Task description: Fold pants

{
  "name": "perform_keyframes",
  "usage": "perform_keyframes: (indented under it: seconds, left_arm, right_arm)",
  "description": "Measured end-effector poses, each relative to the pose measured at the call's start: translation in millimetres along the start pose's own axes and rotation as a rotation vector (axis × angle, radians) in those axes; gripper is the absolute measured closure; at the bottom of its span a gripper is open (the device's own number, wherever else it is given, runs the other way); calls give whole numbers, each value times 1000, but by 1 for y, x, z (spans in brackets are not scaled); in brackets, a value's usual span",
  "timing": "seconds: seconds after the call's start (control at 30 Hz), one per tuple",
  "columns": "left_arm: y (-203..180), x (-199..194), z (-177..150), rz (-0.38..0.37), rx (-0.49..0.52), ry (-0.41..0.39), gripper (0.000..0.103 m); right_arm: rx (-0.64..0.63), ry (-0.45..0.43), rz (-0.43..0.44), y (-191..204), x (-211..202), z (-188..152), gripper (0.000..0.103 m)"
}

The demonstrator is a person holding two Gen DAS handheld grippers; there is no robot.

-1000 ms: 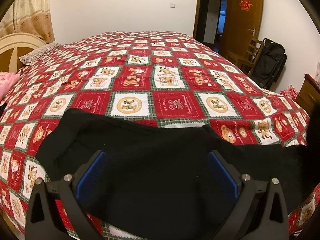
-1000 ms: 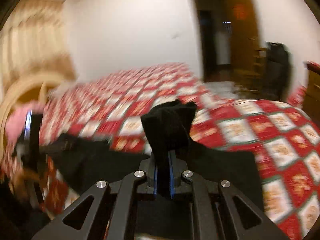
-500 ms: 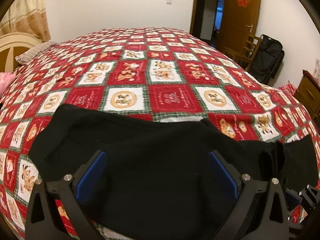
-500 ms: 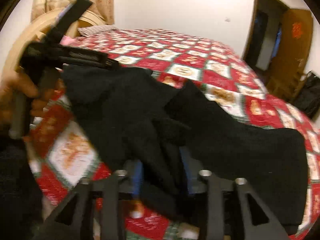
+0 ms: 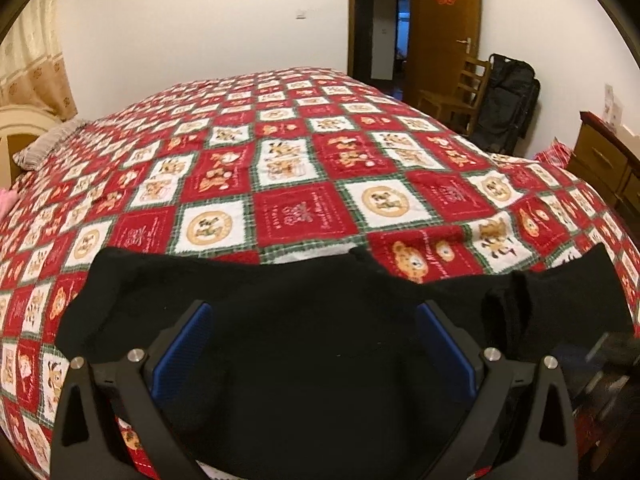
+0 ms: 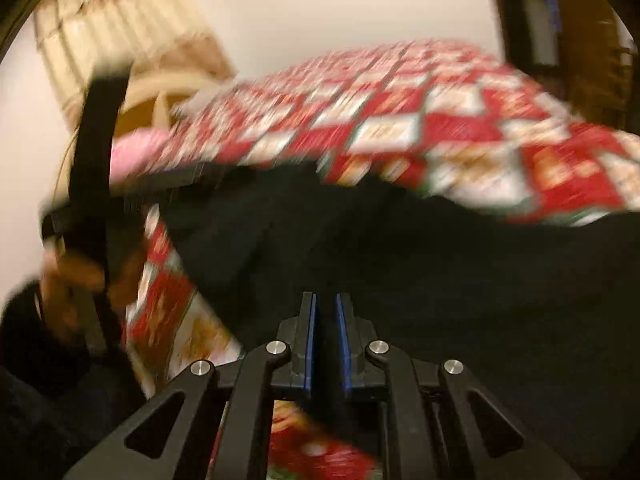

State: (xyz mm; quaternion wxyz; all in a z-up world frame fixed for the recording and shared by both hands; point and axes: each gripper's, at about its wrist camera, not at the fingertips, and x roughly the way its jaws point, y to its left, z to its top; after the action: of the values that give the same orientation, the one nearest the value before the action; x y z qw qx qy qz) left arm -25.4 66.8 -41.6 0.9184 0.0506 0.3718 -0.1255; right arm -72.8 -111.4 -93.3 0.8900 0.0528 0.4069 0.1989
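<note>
Black pants (image 5: pixel 304 344) lie spread across the near edge of the bed, with a bunched fold at the right (image 5: pixel 508 312). My left gripper (image 5: pixel 312 344) is open wide just above the pants, its blue pads (image 5: pixel 182 344) apart. In the blurred right wrist view the pants (image 6: pixel 420 264) fill the lower half. My right gripper (image 6: pixel 325 320) has its jaws nearly together with a narrow gap between them, low over the cloth; I cannot tell whether cloth is pinched between them. The left gripper (image 6: pixel 96 168) and the hand holding it show at the left there.
The bed carries a red, white and green patchwork quilt (image 5: pixel 304 168). A headboard and pillow (image 5: pixel 44 144) are at the left. A wooden chair (image 5: pixel 460 92), a black bag (image 5: pixel 506 100) and a wooden cabinet (image 5: pixel 608 164) stand at the right, near an open door.
My right gripper swung down and toward the left over the pants; the raised wad of cloth it held a second ago is gone from its jaws. The left gripper stayed open, almost still.
</note>
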Motion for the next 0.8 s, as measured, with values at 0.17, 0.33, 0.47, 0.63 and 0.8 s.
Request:
perform_keyframes:
  seconds: [0.17,0.33,0.47,0.63,0.8]
  left_arm:
    - [-21,-2,9,-39,43,-13,0]
    - [-53,-11,17,-114,110,-53,0]
    - [-80,-10,15,-180,130,-41,0]
    - [-105,9,4,-114,147,-10,3]
    - [-94,45,-3,-30,68,107,4]
  right_arm:
    - [-11,-28,61,6,-13,5,89]
    - [93,-237,-114,-47,-94,35,89]
    - [147,-199,-335,-104,-105,46,89]
    - [195,-96,-422,-142,-74,44,89]
    - [260,-119,-423,-158,-78,23,92]
